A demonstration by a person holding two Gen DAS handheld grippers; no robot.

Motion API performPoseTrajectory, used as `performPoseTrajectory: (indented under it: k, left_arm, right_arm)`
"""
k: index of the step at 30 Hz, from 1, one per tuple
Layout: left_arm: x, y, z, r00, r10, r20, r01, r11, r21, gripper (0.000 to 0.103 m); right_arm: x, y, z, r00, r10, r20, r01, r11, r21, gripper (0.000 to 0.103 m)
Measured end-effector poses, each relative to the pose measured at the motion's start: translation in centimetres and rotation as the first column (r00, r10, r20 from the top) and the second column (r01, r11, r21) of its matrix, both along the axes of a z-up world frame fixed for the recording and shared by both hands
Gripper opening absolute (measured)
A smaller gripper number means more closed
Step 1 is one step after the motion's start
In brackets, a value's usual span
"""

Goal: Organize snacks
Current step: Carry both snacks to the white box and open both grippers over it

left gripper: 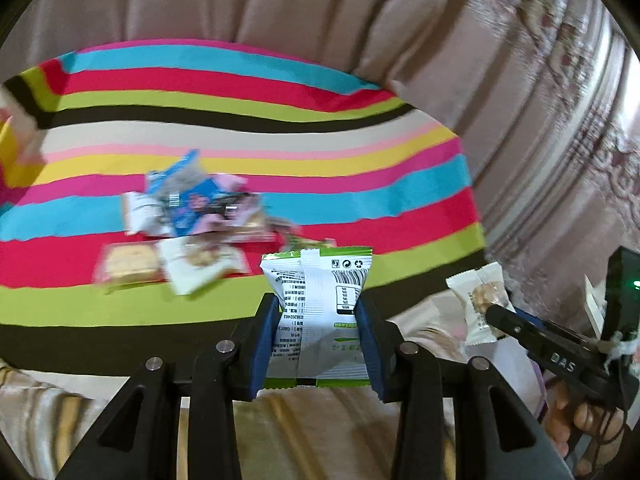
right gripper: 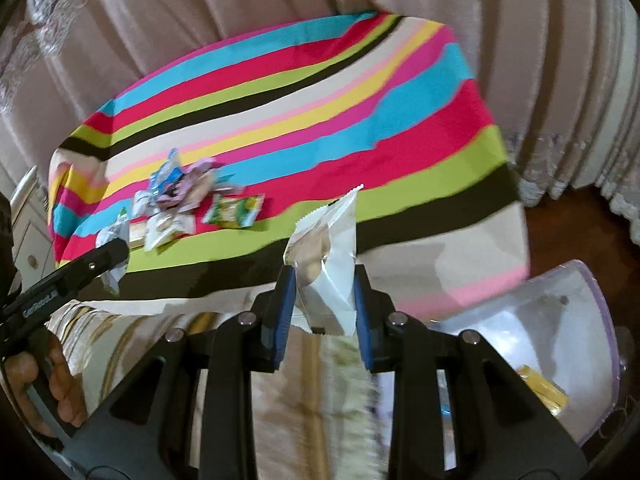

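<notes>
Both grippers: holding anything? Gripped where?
Left gripper pinches the green-and-white snack packet across its lower half. Right gripper pinches the white cookie packet by its lower half.

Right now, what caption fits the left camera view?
Left gripper clamps a green-and-white snack packet above the striped cloth.

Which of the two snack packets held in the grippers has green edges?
The packet in the left gripper: the white packet with green edges, barcode facing the camera. The right gripper holds a white packet with a clear window, no green.
</notes>
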State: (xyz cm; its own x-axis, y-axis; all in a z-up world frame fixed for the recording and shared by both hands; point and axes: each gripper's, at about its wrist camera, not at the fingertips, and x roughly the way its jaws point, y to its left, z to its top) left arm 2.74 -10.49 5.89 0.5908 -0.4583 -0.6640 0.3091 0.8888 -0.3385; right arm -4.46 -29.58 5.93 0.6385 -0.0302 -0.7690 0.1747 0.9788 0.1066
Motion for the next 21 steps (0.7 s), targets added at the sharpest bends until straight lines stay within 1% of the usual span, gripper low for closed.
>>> performPoseTrajectory:
  k: [3,6,11,16,18,21]
  left_arm:
    - [-1.0,-2.8,0.5,0.997,-0.077,0.008,0.077,0.997,-0.010,0.041]
    - [-1.9,-5.3,0.6,0.989,-0.148,0.005,0.149,0.989,-0.020,0.041]
    - [-3.7,-9.5,0.9,0.963,-0.270,0.000,0.270,0.963,-0.023,0.041]
    - [-5.5,-12.9,0.9,0.924,-0.382,-0.017,0.381,0.924,-0.032,0.041]
    - [-6.2,-14.1,0.8,0.904,-0.428,-0.026,0.427,0.904,-0.035,0.041]
    - [-7.1,-15.7,0.5,0.868,-0.494,-0.055,0.491,0.869,-0.060,0.041]
  right_arm:
    - [-1.5,-2.6,0.1,0.998,-0.058,-0.003,0.058,0.998,-0.005,0.032]
    - [-3.0,-4.8,0.2,0.994,-0.110,-0.006,0.110,0.994,-0.007,0.032]
    - [-5.4,-8.2,0.0,0.982,-0.188,-0.014,0.188,0.982,-0.009,0.032]
    - [-7.5,-10.7,-0.5,0.968,-0.248,-0.030,0.248,0.969,-0.012,0.032]
    - [-8.1,-11.5,-0.6,0.963,-0.268,-0.033,0.268,0.963,-0.011,0.032]
    - [-8.8,-12.5,-0.6,0.956,-0.293,-0.035,0.292,0.956,-0.011,0.032]
